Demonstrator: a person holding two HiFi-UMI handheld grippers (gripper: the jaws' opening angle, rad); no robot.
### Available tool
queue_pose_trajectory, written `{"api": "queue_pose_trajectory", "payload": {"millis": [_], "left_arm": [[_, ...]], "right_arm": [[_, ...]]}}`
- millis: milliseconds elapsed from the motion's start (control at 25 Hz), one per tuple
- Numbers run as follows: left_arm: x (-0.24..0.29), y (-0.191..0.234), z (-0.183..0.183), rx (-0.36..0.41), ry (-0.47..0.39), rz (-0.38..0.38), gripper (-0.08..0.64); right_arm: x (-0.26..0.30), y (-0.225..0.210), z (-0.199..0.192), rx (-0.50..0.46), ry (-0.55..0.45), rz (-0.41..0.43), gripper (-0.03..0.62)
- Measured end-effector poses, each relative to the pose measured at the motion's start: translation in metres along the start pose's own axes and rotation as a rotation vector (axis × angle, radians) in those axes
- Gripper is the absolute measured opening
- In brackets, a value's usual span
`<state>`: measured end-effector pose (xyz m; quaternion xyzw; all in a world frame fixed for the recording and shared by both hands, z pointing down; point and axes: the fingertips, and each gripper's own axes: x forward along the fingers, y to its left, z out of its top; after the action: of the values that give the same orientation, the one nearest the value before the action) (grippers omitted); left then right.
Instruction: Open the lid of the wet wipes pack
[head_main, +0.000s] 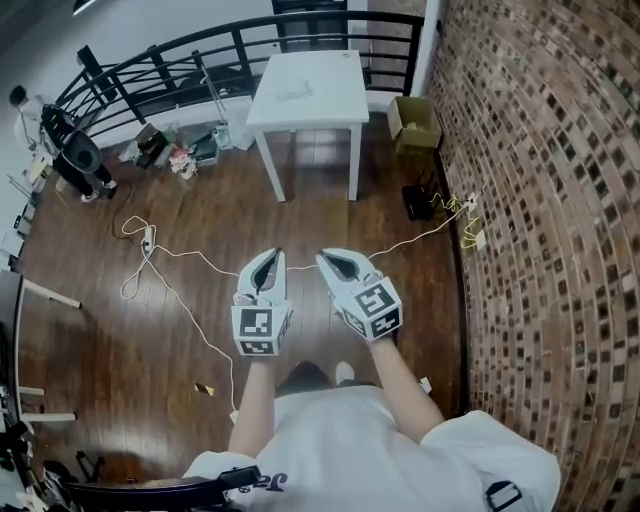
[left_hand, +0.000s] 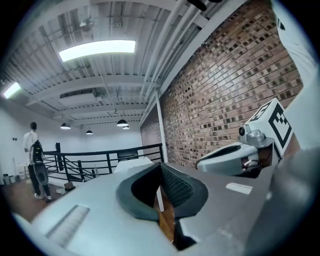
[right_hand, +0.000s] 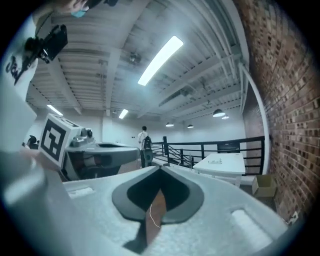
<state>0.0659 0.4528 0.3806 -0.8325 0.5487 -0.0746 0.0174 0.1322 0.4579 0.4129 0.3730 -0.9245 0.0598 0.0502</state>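
I hold my left hand-held gripper (head_main: 271, 260) and my right hand-held gripper (head_main: 329, 261) side by side in front of me, close but apart, both pointing forward, each with its jaws closed on nothing, my left arm (head_main: 254, 400) and right arm (head_main: 400, 385) reaching out.

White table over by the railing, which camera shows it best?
Head view: the white table shows whole from above, top and legs. The right gripper view catches it side-on; the left gripper view shows only a small part of its top.
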Motion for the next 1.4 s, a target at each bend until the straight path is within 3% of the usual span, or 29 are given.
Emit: {"api": "queue_pose_trajectory", "payload": {"millis": [240,440,640,840,1000,1240,1400], "left_arm": [[0.078,0.049,-0.018,-0.021,0.004,0.016,0.015],[0.168,0.123,-0.031,-0.047,0.006,0.013,0.015],[0.268,0.213,-0.004,-0.046,-0.04,0.009,0.015],[0.325,0.278,0.012,-0.082,-0.08,0.011,0.015],[0.371,0.308,0.006,-0.07,-0.068,0.009,0.015],[0.469,0.337,-0.017,-0.072,-0.03,0.012,0.015],[0.561,0.373,-0.02,-0.082,-0.024,0.059,0.015]], "right_arm": [[0.068,-0.054,-0.003,0.031,-0.027,-0.023,-0.009],[0.163,-0.111,0.005,0.025,-0.011,-0.055,-0.009],[0.277,-0.17,0.06,-0.027,-0.072,-0.054,-0.009],[0.334,-0.195,0.107,-0.13,-0.184,-0.092,-0.009],[0.372,-0.225,0.11,-0.079,-0.211,-0.087,-0.009],[0.454,-0.32,0.099,-0.05,-0.175,-0.09,-0.009],[0.523,-0.402,0.114,-0.068,-0.183,-0.064,-0.009]]}}
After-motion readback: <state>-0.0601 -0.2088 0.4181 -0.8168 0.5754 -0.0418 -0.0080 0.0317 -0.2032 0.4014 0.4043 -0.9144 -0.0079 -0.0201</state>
